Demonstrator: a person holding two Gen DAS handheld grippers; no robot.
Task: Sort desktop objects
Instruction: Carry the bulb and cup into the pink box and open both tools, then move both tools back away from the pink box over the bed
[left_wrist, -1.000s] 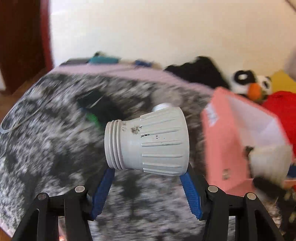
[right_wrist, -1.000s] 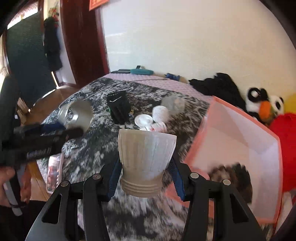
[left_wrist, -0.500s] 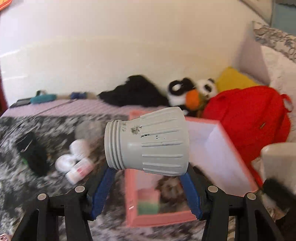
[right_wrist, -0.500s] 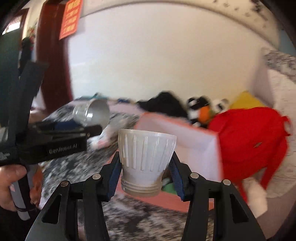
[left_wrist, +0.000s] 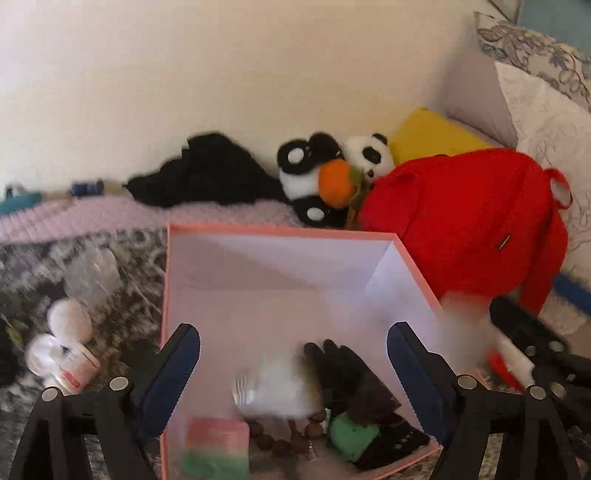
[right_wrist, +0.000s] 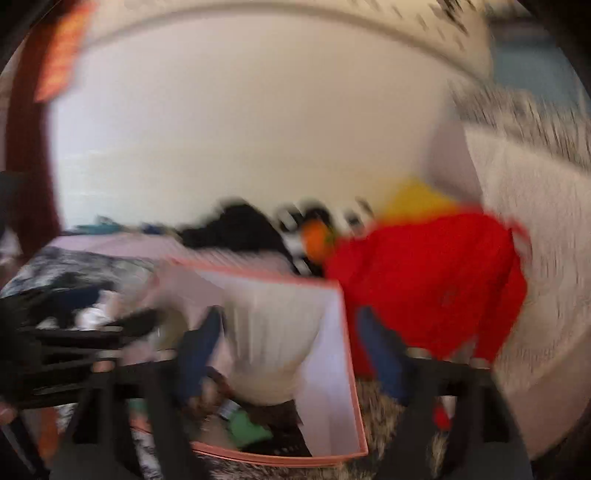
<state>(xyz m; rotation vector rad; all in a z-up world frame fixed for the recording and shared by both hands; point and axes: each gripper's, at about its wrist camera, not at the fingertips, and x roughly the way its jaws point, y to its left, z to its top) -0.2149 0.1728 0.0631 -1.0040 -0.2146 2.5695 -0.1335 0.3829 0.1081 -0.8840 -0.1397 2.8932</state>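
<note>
**Two grippers working over the pink box**

The left gripper (left_wrist: 293, 363) is hanging over the pink box (left_wrist: 280, 232), and its blue-padded fingers (left_wrist: 173, 373) are standing wide apart with nothing between them. Below that gap a blurred white ribbed cap (left_wrist: 271, 384) is showing inside the box, its outline smeared, so whether it is resting on the bottom cannot be told. Sitting around it in the box are a black glove (left_wrist: 343, 369), a string of brown beads (left_wrist: 284, 441), a green lump (left_wrist: 351, 435) and a pink-and-green block (left_wrist: 216, 446).

Over on the right wrist view everything is streaking with motion blur. The right gripper (right_wrist: 291, 354) is pointing into the same box (right_wrist: 258, 275), and its blue fingers (right_wrist: 197, 350) appear to be spread. A second white ribbed cap (right_wrist: 273, 343) is showing between them, lying nearer the left finger and well apart from the right one; whether any pad is touching it cannot be told through the blur.

Left of the box, on the mottled grey cloth (left_wrist: 122, 258), small white containers (left_wrist: 68, 321) and a clear plastic cup (left_wrist: 92, 273) are sitting close together. Behind the box, against the wall, a black garment (left_wrist: 207, 173), a panda plush (left_wrist: 332, 173) and a red backpack (left_wrist: 465, 218) are lying side by side, the backpack touching the box's far right corner.
</note>
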